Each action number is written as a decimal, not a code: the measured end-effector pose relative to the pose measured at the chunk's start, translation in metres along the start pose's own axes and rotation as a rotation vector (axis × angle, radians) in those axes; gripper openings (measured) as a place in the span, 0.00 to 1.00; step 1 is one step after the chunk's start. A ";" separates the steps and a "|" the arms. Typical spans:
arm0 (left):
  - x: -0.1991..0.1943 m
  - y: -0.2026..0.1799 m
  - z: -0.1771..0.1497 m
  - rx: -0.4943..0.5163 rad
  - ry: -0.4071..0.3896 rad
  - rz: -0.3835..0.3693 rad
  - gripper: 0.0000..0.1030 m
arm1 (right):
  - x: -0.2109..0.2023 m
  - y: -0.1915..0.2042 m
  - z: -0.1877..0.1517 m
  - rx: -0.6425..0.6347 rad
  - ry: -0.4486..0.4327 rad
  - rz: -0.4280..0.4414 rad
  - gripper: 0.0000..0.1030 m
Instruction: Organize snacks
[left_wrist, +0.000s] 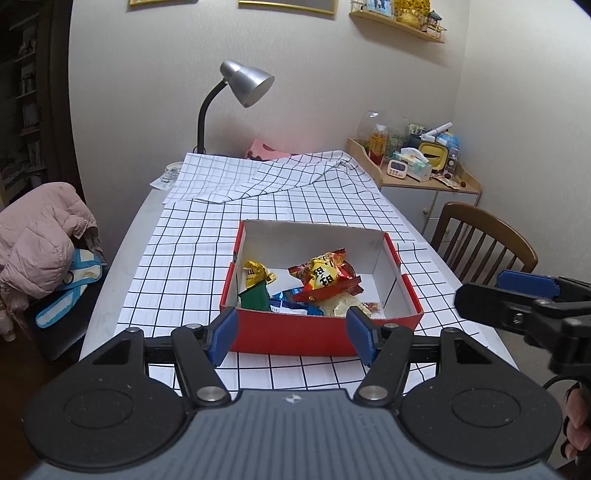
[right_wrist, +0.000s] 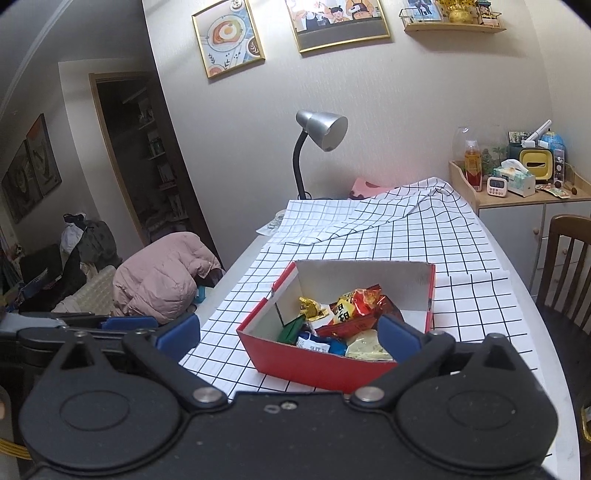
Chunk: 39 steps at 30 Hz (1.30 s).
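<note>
Red box set on the checked cloth, just ahead of the left gripper, near wall framed between the two blue pads. Left gripper spread wide, gripping nothing, clear of the cardboard. Right gripper likewise spread wide and empty, box just ahead of it, one corner of the box turned toward that camera. Seen from the left wrist, right gripper off to the right of the box, above the cloth, apart from it.

Cardboard box, open-topped, rectangular, red outside and plain white inside, walls upright. From the left wrist, long axis apparently running away toward the lamp, though fisheye bend makes that hard to settle.

Inside, a loose heap of crinkly foil snack packets: red-and-yellow packet puffed and lying on top toward the right; small gold packet against the left wall, tilted; green packet propped below it in the near-left corner; blue packet flat on the floor of the box near the front wall; pale packet beside it, partly tucked under the red-and-yellow one.

Cloth white with thin black grid lines, smooth near the box, folded over itself toward the far end.
</note>
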<state>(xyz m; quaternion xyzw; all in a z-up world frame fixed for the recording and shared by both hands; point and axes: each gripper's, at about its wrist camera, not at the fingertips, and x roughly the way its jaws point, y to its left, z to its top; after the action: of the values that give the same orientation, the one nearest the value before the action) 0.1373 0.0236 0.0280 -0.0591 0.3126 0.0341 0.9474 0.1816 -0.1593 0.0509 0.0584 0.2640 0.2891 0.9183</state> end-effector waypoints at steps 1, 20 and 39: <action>0.000 0.000 0.000 -0.002 0.000 -0.001 0.62 | -0.001 -0.001 0.000 0.002 0.000 0.001 0.99; -0.020 0.001 -0.001 0.007 -0.031 -0.018 0.62 | -0.014 0.012 -0.003 0.023 -0.023 -0.017 1.00; -0.042 0.010 -0.011 0.032 -0.047 -0.071 0.62 | -0.031 0.036 -0.015 0.036 -0.051 -0.055 1.00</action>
<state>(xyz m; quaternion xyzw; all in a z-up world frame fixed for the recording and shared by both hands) 0.0964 0.0308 0.0434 -0.0542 0.2884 -0.0033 0.9560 0.1346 -0.1478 0.0616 0.0749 0.2473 0.2572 0.9312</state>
